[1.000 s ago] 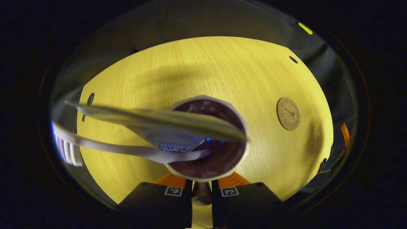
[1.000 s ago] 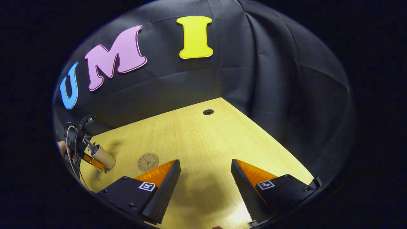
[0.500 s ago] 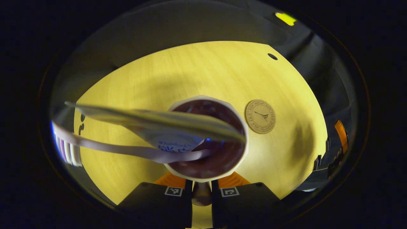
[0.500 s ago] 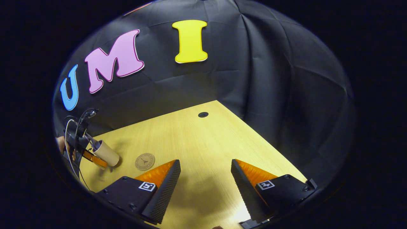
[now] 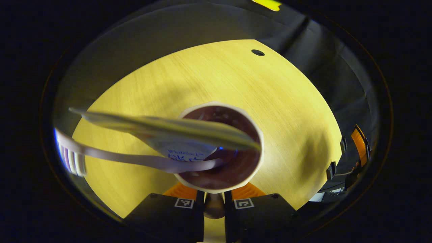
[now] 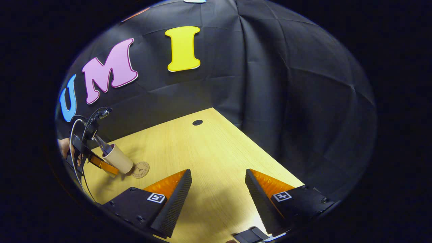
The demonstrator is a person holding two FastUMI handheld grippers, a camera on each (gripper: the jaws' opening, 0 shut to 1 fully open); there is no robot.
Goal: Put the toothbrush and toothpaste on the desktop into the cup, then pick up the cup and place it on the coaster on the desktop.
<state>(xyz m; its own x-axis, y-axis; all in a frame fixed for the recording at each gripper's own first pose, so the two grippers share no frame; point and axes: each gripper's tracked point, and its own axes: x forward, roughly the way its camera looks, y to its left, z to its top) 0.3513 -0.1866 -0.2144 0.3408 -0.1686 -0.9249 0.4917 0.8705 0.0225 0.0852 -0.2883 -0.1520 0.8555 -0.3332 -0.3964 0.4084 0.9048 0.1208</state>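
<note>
In the left gripper view I look down into a pale cup [image 5: 250, 118] with a dark inside. A toothpaste tube [image 5: 175, 130] and a white toothbrush [image 5: 128, 157] stick out of it to the left. My left gripper [image 5: 214, 194] is shut on the cup's near wall. In the right gripper view the cup [image 6: 118, 158] hangs tilted in the left gripper [image 6: 101, 164], its base over the left edge of the round coaster [image 6: 141, 169]. I cannot tell whether cup and coaster touch. My right gripper [image 6: 216, 189] stands open above the desktop with nothing between its fingers.
The wooden desktop [image 6: 209, 155] has a small dark cable hole [image 6: 197, 122] near its far corner, with black cloth walls behind it. A hand [image 6: 64, 148] holds the left gripper. The right gripper [image 5: 357, 152] sits at the right edge of the left gripper view.
My left gripper has carried the cup rightward to the coaster, which has slid behind the cup in the left gripper view. The right gripper stays open and has turned slightly.
</note>
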